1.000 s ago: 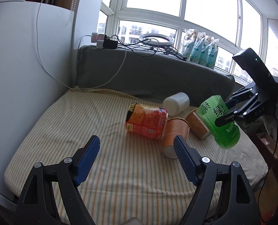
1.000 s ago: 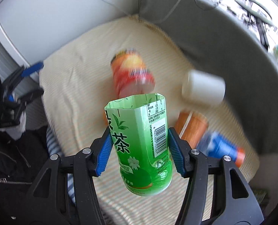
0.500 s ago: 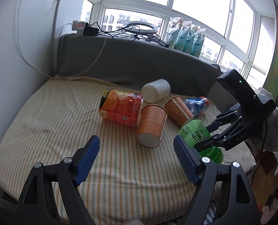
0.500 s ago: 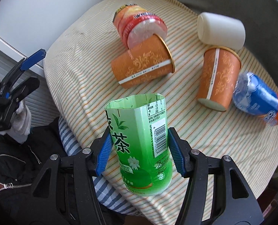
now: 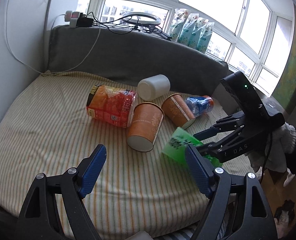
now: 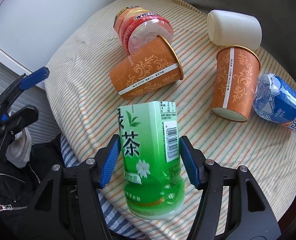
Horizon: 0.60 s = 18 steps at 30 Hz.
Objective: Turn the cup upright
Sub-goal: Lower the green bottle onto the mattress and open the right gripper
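Note:
A green cut-bottle cup [image 6: 150, 156] sits between the pads of my right gripper [image 6: 150, 160]. The jaws have parted and a small gap shows on each side of it. It looks blurred and tilted on the striped cushion [image 6: 78, 60]. In the left wrist view the green cup [image 5: 177, 144] lies low at the cushion's right front, with my right gripper [image 5: 196, 140] around it. My left gripper [image 5: 146, 168] is open and empty above the cushion's front.
Two orange paper cups [image 5: 145, 127] [image 5: 178, 110] lie on their sides mid-cushion. An orange-red bottle cup [image 5: 111, 106], a white cup [image 5: 154, 87] and a blue bottle cup [image 5: 200, 104] lie around them. A grey backrest [image 5: 128, 54] stands behind.
My right gripper came down to the cushion with the green cup and its jaws opened off it. The cup has tipped and slid forward between the pads. My left gripper stayed open.

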Tool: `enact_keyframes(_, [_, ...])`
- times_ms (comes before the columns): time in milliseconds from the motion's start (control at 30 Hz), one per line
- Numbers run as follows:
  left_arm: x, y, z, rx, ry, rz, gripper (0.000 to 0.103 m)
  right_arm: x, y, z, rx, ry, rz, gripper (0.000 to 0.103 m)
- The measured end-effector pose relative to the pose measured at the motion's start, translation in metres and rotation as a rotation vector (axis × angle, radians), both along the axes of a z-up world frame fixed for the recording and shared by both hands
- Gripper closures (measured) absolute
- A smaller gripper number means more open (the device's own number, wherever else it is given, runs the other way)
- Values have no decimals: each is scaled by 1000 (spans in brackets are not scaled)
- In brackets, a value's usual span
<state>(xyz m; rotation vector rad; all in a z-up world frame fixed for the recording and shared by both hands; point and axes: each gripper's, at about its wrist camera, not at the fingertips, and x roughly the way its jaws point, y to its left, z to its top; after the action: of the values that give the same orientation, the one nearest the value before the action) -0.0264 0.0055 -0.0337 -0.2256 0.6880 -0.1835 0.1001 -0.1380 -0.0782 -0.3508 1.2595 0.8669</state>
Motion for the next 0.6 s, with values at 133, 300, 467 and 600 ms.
enact_keyframes(133, [4,-4,-1,-28,25,-4,22,-3,-6,7,25,-42,-3,31])
enact_keyframes(300, [14,-12,-7,-87,85,-11,22,-11,-20,22,69,-103,-34,29])
enact_keyframes(467, [24,-16,-15,-201,166,4,22,-25,-41,32,108,-170,-95,29])
enact_keyframes(600, [28,-25,-17,-214,184,20,22,-41,-59,38,113,-248,-150,29])
